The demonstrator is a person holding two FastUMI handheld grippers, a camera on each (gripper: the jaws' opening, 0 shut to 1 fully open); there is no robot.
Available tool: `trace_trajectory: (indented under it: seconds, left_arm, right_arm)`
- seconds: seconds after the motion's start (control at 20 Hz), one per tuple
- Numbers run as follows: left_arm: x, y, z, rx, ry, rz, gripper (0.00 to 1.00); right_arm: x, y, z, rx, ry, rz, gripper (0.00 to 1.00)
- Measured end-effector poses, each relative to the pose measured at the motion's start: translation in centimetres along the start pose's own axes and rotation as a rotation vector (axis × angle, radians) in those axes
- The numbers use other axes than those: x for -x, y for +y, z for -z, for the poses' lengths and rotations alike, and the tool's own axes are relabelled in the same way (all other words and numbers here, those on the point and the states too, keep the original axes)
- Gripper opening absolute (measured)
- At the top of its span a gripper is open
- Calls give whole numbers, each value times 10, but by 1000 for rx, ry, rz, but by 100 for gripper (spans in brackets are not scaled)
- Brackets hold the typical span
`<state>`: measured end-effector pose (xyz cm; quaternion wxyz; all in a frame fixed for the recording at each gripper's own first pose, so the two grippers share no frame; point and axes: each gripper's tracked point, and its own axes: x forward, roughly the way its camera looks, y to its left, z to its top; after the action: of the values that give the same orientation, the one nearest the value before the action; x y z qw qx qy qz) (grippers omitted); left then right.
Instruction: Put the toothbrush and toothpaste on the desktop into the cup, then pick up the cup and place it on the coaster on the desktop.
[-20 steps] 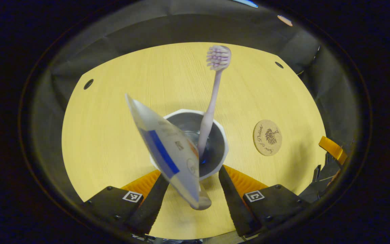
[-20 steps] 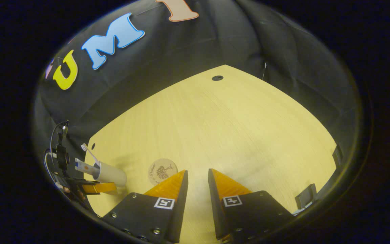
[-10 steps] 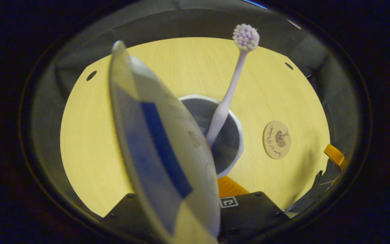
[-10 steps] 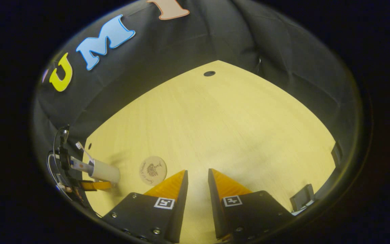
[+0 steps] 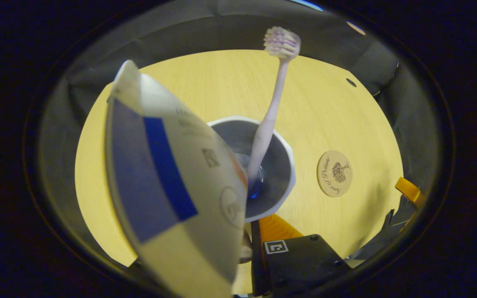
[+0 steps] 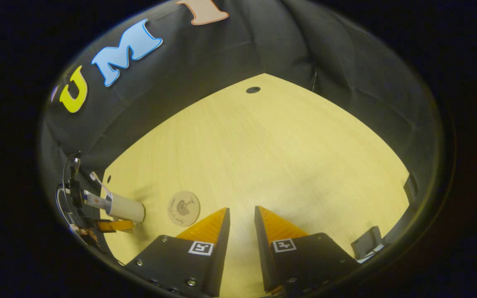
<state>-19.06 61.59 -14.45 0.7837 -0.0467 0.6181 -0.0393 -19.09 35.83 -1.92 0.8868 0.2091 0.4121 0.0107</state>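
- Toothpaste tube (image 5: 172, 182), soft and light, leans in the white cup (image 5: 282, 194) beside the stiff toothbrush (image 5: 269, 111)
- Left claw (image 5: 246, 248): grip unclear
- Right claw (image 6: 242, 225) narrowly parted, empty
- Rigid cup wall suits grasping; cork coaster (image 5: 334, 173) waits nearby on the desk (image 5: 222, 87)

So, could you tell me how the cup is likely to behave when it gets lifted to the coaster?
The cup looks rigid, so it should hold its shape. The toothbrush and toothpaste lean well past its rim, so it may be top-heavy and tip. Its smooth wall might slip.
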Motion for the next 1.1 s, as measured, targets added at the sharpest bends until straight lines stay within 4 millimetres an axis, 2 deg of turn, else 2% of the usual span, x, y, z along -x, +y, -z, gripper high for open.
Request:
trace_trajectory:
  seconds: [0.2,0.65,0.8,1.1]
  left_arm:
    - [9,-26,-6,-54,-12,25,31]
    - [7,-118,-13,-197,-13,109,31]
    - [3,-134,-12,-235,-6,124,31]
    - [-7,-148,-5,-281,15,140,31]
  right_arm:
    - [0,1,-1,-3,0,-5,37]
    - [4,-4,0,-31,-14,-1,37]
    - [5,-8,-3,-52,-19,8,37]
    - [11,-15,-7,-96,-23,27,37]
